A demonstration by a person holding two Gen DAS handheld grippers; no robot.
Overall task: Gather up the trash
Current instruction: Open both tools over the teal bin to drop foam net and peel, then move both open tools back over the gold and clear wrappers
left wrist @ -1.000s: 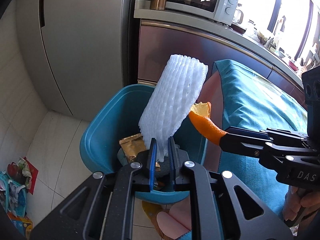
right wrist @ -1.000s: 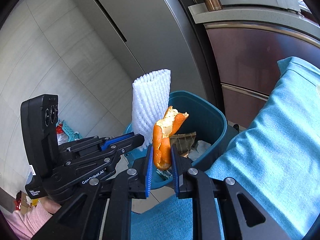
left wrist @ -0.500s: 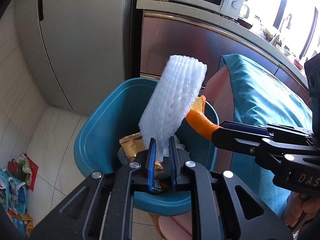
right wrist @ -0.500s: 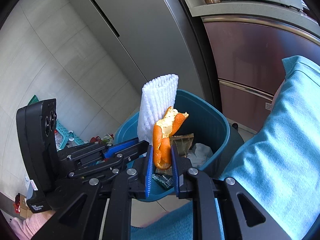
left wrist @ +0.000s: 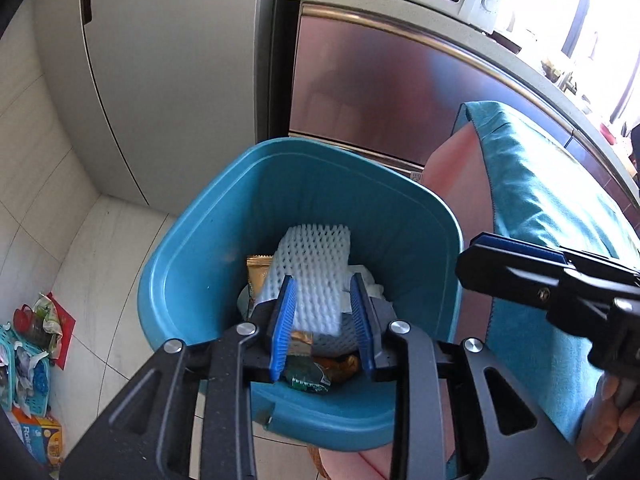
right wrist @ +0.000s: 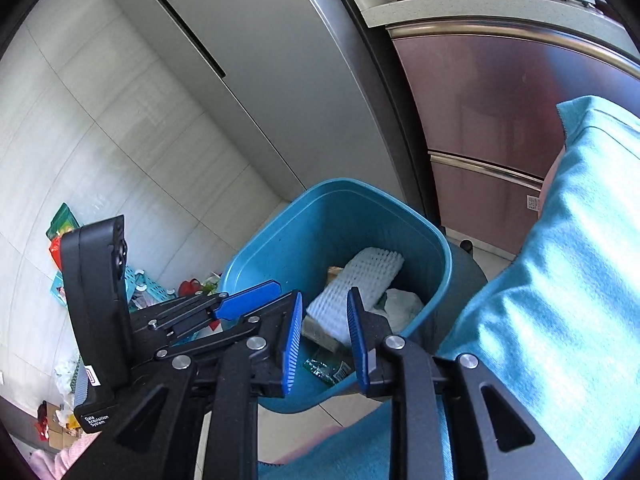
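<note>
A blue trash bin (left wrist: 192, 280) stands on the floor below both grippers; it also shows in the right wrist view (right wrist: 280, 240). A white foam fruit net (left wrist: 312, 264) lies inside it on top of wrappers, also seen in the right wrist view (right wrist: 356, 284). My left gripper (left wrist: 322, 324) is open and empty just above the bin. My right gripper (right wrist: 324, 336) is open and empty over the bin's near rim. The orange peel is not visible.
A teal cloth (left wrist: 552, 208) covers a table edge at the right. A grey fridge (left wrist: 172, 60) and a steel cabinet (left wrist: 380, 92) stand behind the bin. Loose litter and a small basket (left wrist: 24, 344) lie on the tiled floor at left.
Both grippers opened. The foam net dropped from the left gripper into the bin, and the orange peel left the right gripper and is out of sight.
</note>
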